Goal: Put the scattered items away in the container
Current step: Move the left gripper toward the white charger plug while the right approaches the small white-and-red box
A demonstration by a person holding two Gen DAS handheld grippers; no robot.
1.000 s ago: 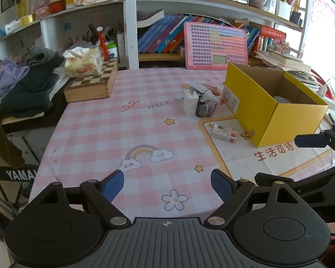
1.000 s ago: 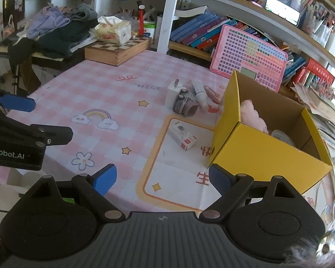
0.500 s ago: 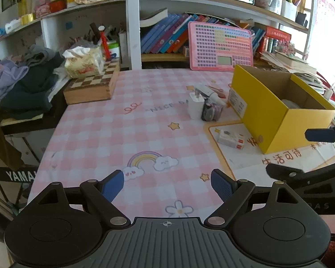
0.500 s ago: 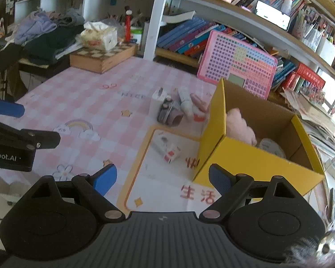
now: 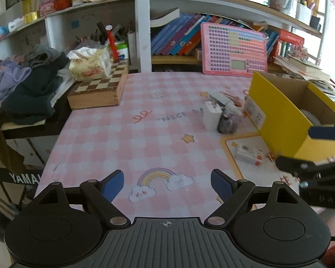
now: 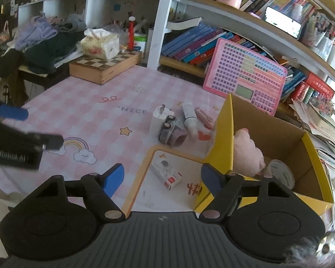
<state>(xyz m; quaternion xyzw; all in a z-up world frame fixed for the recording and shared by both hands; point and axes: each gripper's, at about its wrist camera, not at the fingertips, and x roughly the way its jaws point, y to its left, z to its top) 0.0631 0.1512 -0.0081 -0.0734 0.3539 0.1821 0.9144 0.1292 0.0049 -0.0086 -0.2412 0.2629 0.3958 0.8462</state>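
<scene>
A yellow cardboard box (image 6: 221,134) stands open at the right, with a pink plush (image 6: 248,151) and a tape roll (image 6: 281,174) inside. Left of it on the pink checked cloth lie a white charger plug (image 6: 157,120), a grey toy car (image 6: 172,131), a white tube (image 6: 189,118) and a pink tube (image 6: 204,117). A small white box (image 6: 167,174) lies nearer, on the orange-edged mat. My right gripper (image 6: 162,177) hovers above that box, its jaws closing with nothing gripped. My left gripper (image 5: 167,185) is open and empty over the rainbow print, with the plug (image 5: 212,116) and car (image 5: 227,122) ahead to its right.
A wooden chessboard box (image 5: 98,91) with a tissue pack on it sits at the back left. A pink keypad toy (image 5: 233,49) leans on the bookshelf behind the table. Piled clothes (image 5: 29,84) lie off the table's left edge.
Both grippers have moved forward over the table, so the items look nearer and lower. The right gripper's fingers have come closer together; the left gripper's stand as wide as before.
</scene>
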